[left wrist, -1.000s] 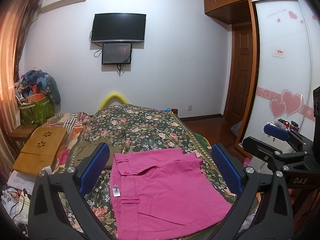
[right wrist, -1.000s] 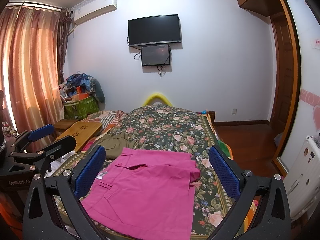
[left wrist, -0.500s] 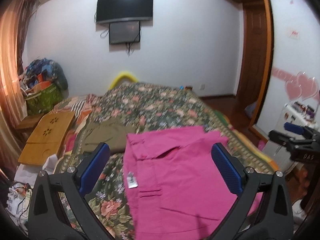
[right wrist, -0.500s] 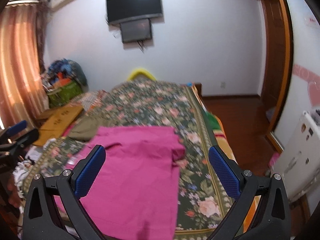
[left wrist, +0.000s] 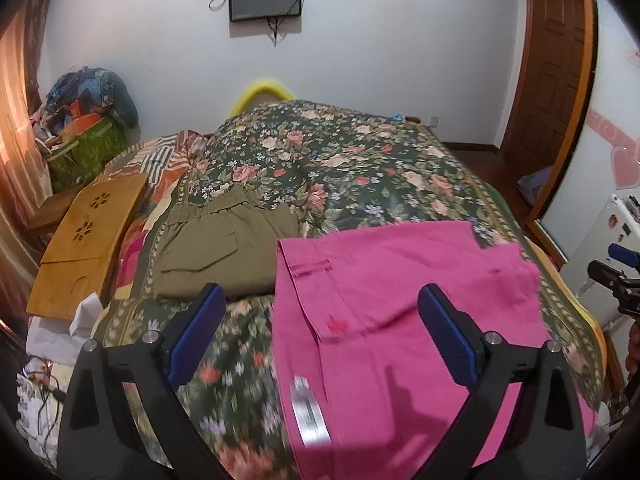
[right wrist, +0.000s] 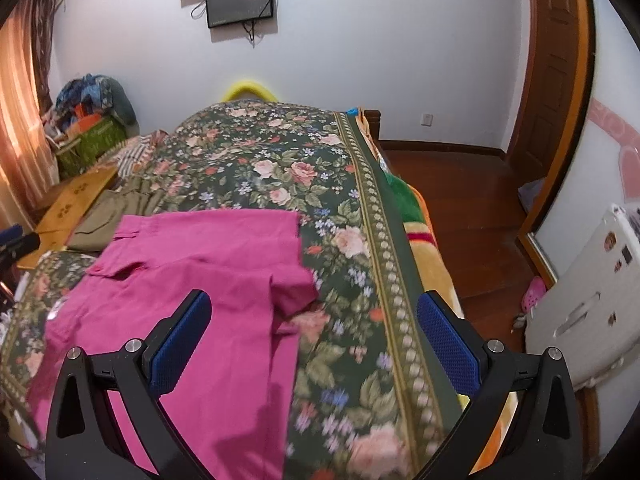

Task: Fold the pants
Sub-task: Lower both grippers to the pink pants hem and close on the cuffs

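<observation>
Pink pants [left wrist: 400, 312] lie flat on the floral bedspread [left wrist: 340, 172] at the bed's near end, waistband toward the left, a white tag near the left edge. They also show in the right wrist view [right wrist: 192, 304], with a folded-over flap at their right edge. My left gripper [left wrist: 320, 328] is open and empty, above the pants' left edge. My right gripper [right wrist: 316, 336] is open and empty, above the pants' right edge and the bedspread [right wrist: 352, 248].
Folded olive pants [left wrist: 224, 252] lie on the bed left of the pink ones. A wooden lap tray [left wrist: 88, 232] sits at the bed's left side. A white appliance [right wrist: 584, 300] and wooden floor [right wrist: 464, 200] are to the right. Cluttered bags [left wrist: 88, 128] stand in the left corner.
Both grippers have moved forward and tilted down toward the pink pants, which now fill more of each view. Both stay open and empty.
</observation>
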Available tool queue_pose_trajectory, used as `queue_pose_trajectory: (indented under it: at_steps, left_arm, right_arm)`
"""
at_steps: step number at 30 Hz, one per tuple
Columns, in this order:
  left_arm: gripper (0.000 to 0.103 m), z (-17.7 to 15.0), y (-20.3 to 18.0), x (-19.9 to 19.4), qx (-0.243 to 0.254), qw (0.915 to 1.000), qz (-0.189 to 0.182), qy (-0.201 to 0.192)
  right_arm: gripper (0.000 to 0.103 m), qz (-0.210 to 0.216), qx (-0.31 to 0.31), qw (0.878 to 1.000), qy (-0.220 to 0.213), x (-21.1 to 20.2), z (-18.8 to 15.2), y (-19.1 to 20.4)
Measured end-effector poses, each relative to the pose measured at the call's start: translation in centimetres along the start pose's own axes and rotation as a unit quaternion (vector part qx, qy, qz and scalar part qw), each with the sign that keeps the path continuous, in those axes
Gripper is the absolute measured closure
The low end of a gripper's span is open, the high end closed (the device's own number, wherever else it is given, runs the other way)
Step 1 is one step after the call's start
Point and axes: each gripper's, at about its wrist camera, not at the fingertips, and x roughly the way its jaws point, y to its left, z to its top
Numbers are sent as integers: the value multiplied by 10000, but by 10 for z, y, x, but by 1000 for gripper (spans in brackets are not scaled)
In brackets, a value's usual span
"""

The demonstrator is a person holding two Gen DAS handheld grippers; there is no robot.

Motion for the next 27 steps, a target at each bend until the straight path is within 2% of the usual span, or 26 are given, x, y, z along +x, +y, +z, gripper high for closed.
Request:
queue_pose_trajectory:
  at_steps: [3,6,15,23,27]
  left_arm:
    - [6,16,11,28,-117,9998,-91,120]
    - [15,29,18,58,-136,9994,-116,310]
    - [17,42,31,132,-62,9974,-119,704]
    - [35,44,44,183,-88,9941,-64,1076]
    - [39,39,47,199,-124,9920,-125,1253]
  right_arm:
    - [1,-25,-184,9998,11,17,15,-1]
    - [1,-16,-336,9994,40,39,31,-1]
    - [3,329,-867,9951,343,112,66,7]
    - [15,732,-805,9907,816,172,82,1]
    - [29,909,-693,9865,1174,200,80,1]
